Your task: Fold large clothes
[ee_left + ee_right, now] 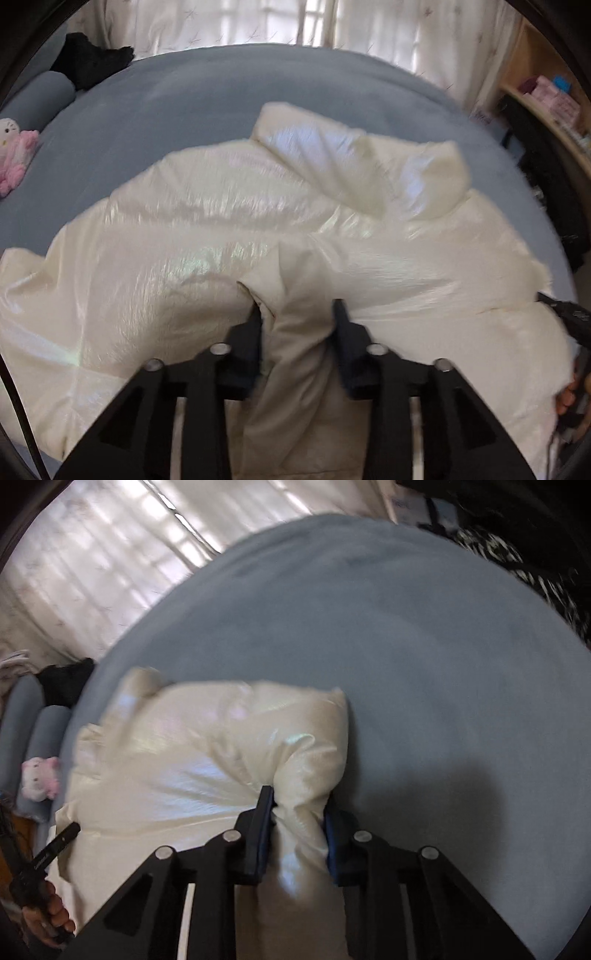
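Observation:
A large shiny cream puffer jacket (207,236) lies spread on a grey-blue bed (192,92). My left gripper (297,310) is shut on a bunched fold of the jacket's matte lining at its near edge. In the right wrist view the same jacket (177,760) lies to the left on the bed (406,664). My right gripper (297,805) is shut on a puffy corner of the jacket near its right edge. The right gripper's tip shows at the right edge of the left wrist view (565,310). The left gripper's handle (51,849) shows at the lower left, held in a hand.
A pink and white plush toy (14,151) and a grey bolster (37,96) lie at the bed's left side. A black garment (92,59) lies at the far left corner. White curtains (258,22) hang behind the bed. Wooden shelves (546,96) stand at the right.

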{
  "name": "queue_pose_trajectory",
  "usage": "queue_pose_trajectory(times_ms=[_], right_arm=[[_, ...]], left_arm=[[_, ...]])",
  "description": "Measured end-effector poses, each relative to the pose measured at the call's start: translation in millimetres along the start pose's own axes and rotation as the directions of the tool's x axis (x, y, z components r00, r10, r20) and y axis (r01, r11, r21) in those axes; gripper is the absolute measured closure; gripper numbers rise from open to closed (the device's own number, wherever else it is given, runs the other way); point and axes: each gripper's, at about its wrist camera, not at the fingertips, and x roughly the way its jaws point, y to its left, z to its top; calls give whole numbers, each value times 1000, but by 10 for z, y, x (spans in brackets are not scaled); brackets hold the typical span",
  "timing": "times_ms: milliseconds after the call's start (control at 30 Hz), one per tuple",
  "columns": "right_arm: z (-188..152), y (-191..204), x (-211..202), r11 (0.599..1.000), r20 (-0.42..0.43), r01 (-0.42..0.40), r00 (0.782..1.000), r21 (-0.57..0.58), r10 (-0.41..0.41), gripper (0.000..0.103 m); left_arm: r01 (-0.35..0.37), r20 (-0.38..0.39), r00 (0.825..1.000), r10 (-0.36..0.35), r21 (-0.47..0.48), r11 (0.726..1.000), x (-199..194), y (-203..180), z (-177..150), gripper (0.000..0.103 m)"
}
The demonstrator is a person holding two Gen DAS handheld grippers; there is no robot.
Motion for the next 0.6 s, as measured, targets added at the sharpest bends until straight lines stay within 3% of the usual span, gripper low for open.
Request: queue_pose_trajectory(times_ms=[100,200,333,500,600], right_arm=[[54,-34,-153,999,3,0,1000,37,0,65],[90,-4,-422,999,33,47,998,5,-48,64],[20,281,-859,996,119,45,992,-73,-36,64],[-175,828,-921,985,65,-118,990,-128,127,64],[-361,1212,-744,962,-19,-217,976,-163,217,64]], left_arm=[[-34,20,999,33,25,999,-123,-28,-10,65],[-41,38,999,39,61,997,-354,-6,0,63],[-56,136,990,45,72,996,-777,64,0,61],[47,170,984,-48,11,999,-1042,49,-94,62],[79,154,985,-80,13,997,-955,-160,-184,72]])
